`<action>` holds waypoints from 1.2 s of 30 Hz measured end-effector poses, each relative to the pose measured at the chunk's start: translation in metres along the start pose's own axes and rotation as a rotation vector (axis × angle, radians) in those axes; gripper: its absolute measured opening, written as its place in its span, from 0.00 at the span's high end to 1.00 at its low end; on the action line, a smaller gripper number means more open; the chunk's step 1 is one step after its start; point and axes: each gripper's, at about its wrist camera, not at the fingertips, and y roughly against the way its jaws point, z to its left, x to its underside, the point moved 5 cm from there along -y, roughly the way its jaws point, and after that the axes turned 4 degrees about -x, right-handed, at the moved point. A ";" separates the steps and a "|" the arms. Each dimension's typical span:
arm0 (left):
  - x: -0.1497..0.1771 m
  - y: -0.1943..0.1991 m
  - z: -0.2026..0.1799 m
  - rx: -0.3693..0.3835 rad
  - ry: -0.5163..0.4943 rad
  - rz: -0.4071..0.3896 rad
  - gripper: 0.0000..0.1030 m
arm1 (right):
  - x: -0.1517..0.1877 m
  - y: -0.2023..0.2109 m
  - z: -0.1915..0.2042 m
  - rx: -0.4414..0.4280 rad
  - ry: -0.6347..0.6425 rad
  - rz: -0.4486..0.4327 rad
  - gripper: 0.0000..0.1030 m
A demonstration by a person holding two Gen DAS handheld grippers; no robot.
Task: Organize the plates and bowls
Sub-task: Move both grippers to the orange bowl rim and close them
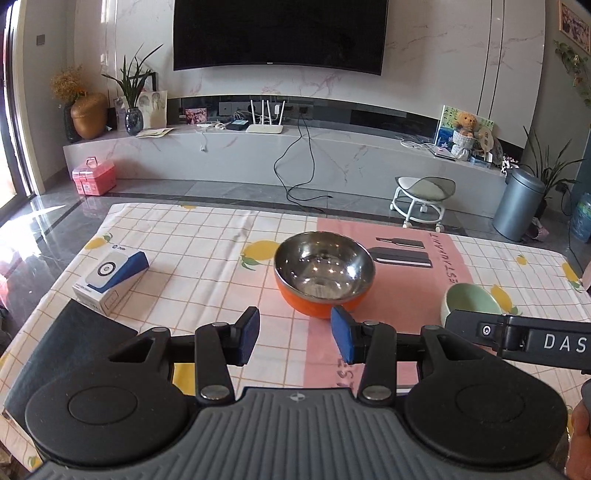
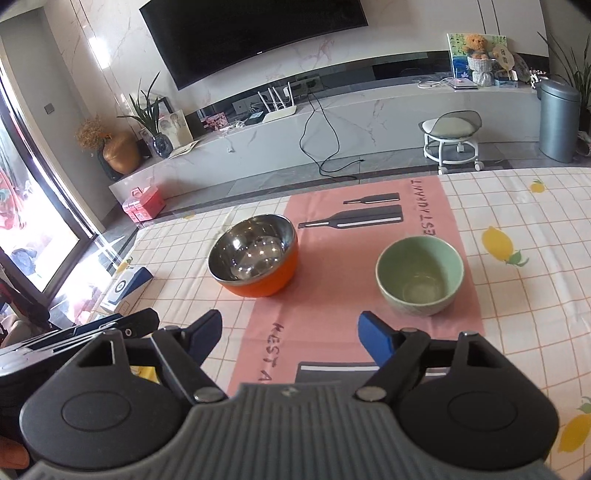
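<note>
Checked lemon-print cloth [image 2: 517, 206] covering counter, pink mat [image 2: 332, 295] under orange bowl [image 2: 258, 254] and green bowl [image 2: 421, 275], left gripper [image 1: 294, 334] and right gripper [image 2: 290, 332] jaws spread, empty, television [image 1: 280, 33] on marble wall.

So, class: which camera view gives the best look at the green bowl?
The right wrist view: the green bowl shows whole, inside included. In the left wrist view the right gripper's arm hides its lower part.

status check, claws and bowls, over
Left claw open, empty. Right claw open, empty. Orange bowl and green bowl apart on pink mat. Nothing in the way.
</note>
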 end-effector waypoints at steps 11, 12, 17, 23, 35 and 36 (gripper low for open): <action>-0.031 -0.066 0.022 0.049 0.102 0.139 0.49 | -0.042 -0.072 -0.003 0.024 -0.108 0.134 0.30; -0.034 -0.072 0.022 0.047 0.107 0.151 0.49 | -0.047 -0.081 -0.002 0.032 -0.112 0.150 0.32; -0.042 -0.109 0.024 0.042 0.151 0.217 0.49 | -0.060 -0.118 -0.001 0.047 -0.139 0.205 0.47; -0.041 -0.143 0.023 0.031 0.201 0.251 0.49 | -0.059 -0.157 -0.004 0.069 -0.203 0.259 0.58; -0.026 -0.184 0.019 -0.026 0.190 0.357 0.71 | -0.049 -0.195 -0.017 0.075 -0.279 0.327 0.76; -0.026 -0.184 0.018 -0.017 0.192 0.359 0.76 | -0.049 -0.196 -0.016 0.065 -0.284 0.327 0.78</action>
